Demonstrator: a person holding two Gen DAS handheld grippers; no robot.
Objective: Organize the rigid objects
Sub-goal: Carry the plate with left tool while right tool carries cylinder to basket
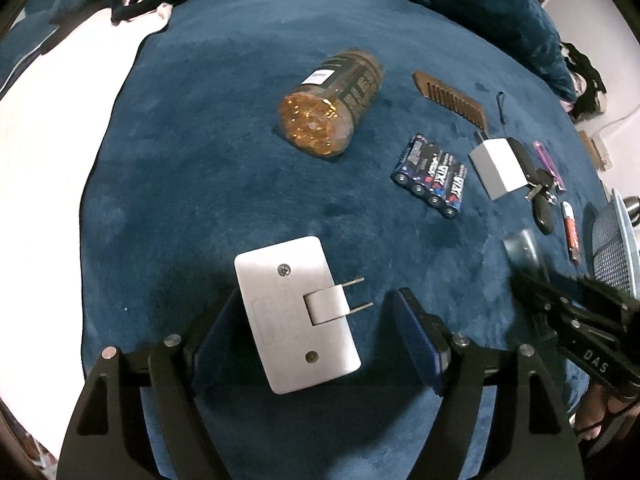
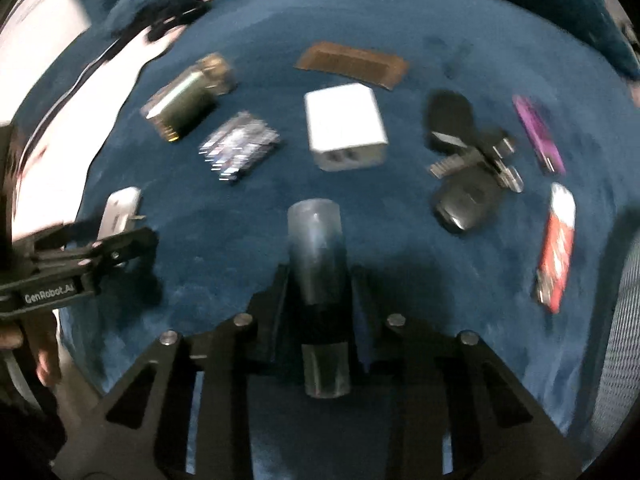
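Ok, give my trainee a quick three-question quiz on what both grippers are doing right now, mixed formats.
1. True or false: the left gripper is clamped tight on the white plug adapter.
2. Multiple choice: what sits between the fingers of the right gripper? A) the battery pack B) a grey cylinder C) the wooden comb
3. Fill in: the batteries lie between the amber jar and the white ____.

Key
1. False: its pads stand clear of the adapter's sides.
2. B, the grey cylinder, with the fingers closed against it.
3. Charger cube.
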